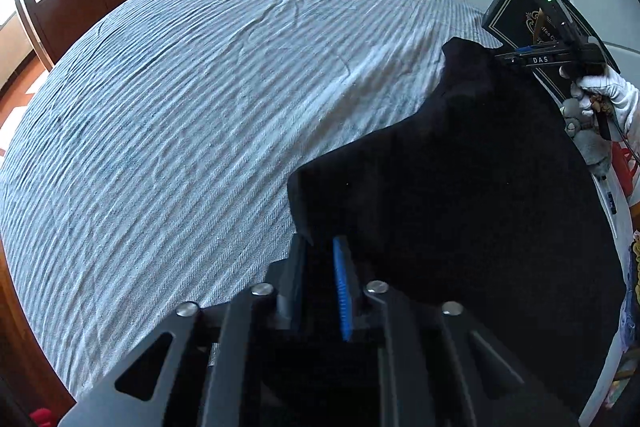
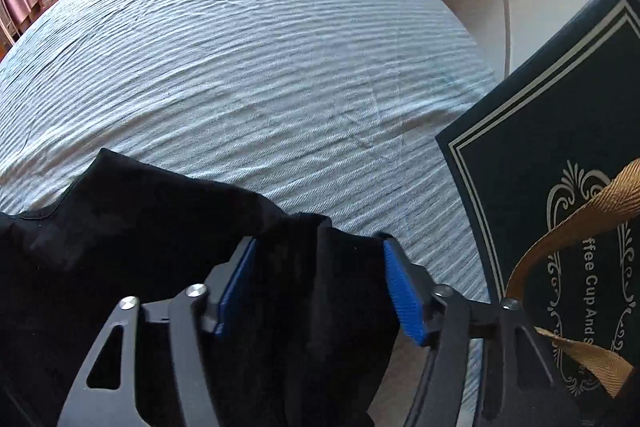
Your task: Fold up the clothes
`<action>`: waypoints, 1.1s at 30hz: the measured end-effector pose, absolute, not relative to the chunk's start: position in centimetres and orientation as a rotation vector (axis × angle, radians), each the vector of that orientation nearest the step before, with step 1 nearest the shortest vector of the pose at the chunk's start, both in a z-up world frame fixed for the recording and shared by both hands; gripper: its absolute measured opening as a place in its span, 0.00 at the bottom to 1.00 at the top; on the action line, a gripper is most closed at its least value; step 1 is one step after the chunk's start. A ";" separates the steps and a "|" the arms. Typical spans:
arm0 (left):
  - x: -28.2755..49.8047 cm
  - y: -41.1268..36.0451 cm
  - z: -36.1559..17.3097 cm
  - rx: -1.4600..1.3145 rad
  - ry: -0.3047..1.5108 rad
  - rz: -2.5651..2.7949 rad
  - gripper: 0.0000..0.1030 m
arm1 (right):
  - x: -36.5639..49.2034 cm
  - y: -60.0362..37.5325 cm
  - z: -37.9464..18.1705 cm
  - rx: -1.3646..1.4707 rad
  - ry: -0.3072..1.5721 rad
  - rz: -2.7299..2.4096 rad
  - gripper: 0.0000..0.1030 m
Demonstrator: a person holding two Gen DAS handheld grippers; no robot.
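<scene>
Left gripper [image 1: 320,247] jaws clamped together on an edge of the black garment [image 1: 460,187], which lies on the bed [image 1: 180,107] with its striped blue-white sheet, toward the bed's right side. Right gripper [image 2: 320,267] jaws apart, garment fabric bunched between them, blue pads [image 2: 404,291] not pressing. Dark bag [image 2: 540,167] at right.

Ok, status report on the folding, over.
Left hand-held gripper shut on black fabric garment. Right hand-held gripper open, garment between pads. Striped blue bedsheet beneath.
</scene>
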State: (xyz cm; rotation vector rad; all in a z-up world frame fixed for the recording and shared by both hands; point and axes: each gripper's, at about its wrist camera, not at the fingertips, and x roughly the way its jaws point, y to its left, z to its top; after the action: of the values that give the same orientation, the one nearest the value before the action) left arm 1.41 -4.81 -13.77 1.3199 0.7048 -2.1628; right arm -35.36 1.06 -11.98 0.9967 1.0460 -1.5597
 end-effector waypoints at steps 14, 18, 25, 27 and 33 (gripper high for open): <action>4.5 -6.3 -7.8 1.075 0.462 -2.122 0.03 | -29.0 0.0 -5.7 0.359 1.184 -1.783 0.05; 4.9 -9.4 -10.0 1.146 0.670 -2.130 0.10 | -30.7 -2.1 -8.6 0.514 1.162 -1.821 0.27; 8.9 -9.1 -8.7 1.185 0.689 -2.212 0.50 | -28.0 8.0 -2.5 0.637 0.871 -1.918 0.50; 9.1 -8.5 -9.3 1.266 0.689 -2.235 0.50 | -26.6 13.6 -1.2 0.701 0.800 -1.944 0.51; 9.2 -6.2 -11.1 1.425 0.646 -2.279 0.50 | -22.3 31.8 -3.9 1.061 0.722 -2.120 0.51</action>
State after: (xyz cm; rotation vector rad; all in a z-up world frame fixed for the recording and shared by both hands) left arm 9.23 -6.17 -11.12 1.4252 0.6455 -2.2792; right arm -22.27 31.85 -3.90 1.0611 0.7217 -2.1196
